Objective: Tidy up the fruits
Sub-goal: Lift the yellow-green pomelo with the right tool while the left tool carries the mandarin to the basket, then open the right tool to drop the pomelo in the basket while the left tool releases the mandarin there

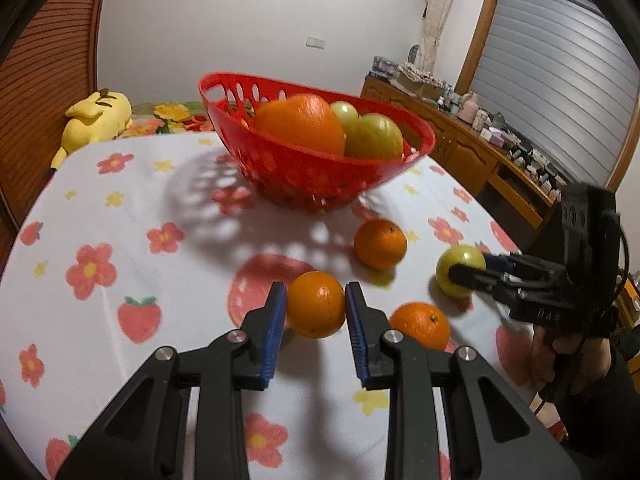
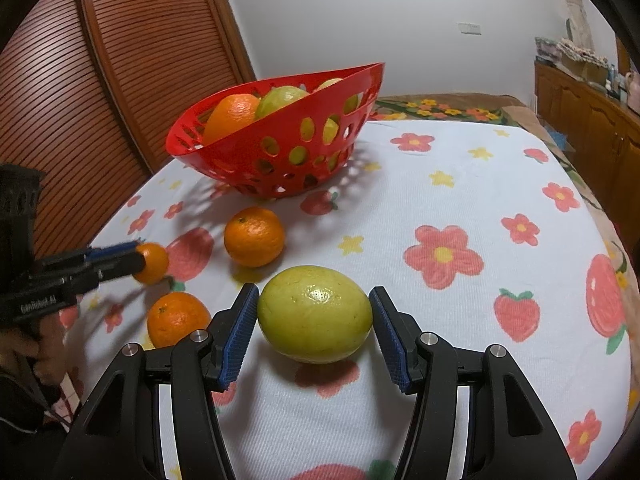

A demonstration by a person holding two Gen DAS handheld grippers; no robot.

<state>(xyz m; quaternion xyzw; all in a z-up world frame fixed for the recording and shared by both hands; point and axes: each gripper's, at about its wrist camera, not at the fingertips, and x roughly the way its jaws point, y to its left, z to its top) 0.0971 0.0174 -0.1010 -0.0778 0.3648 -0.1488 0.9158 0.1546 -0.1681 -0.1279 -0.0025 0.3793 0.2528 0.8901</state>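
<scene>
A white woven cloth printed with red flowers, yellow stars and strawberries covers the tabletop point(image 2: 460, 184). Toward its far side sits the red plastic basket point(image 2: 280, 152), a boat-shaped shell pierced with oval holes, holding a large orange and smooth green fruits (their exact number is hard to tell). Nearer lie the loose fruits. The green fruit point(image 2: 315, 314), an oval with a glossy, faintly pitted skin, rests on the cloth, and the right claw point(image 2: 314, 330) pinches it with its ribbed blue pads touching both ends. Three round, dimpled oranges lie to its left: one point(image 1: 380, 244) alone closer to the basket, another point(image 1: 420, 325) just beside the left claw point(image 1: 316, 334), and the third orange point(image 1: 316, 304) pinched between that claw's blue pads, which press its sides.
</scene>
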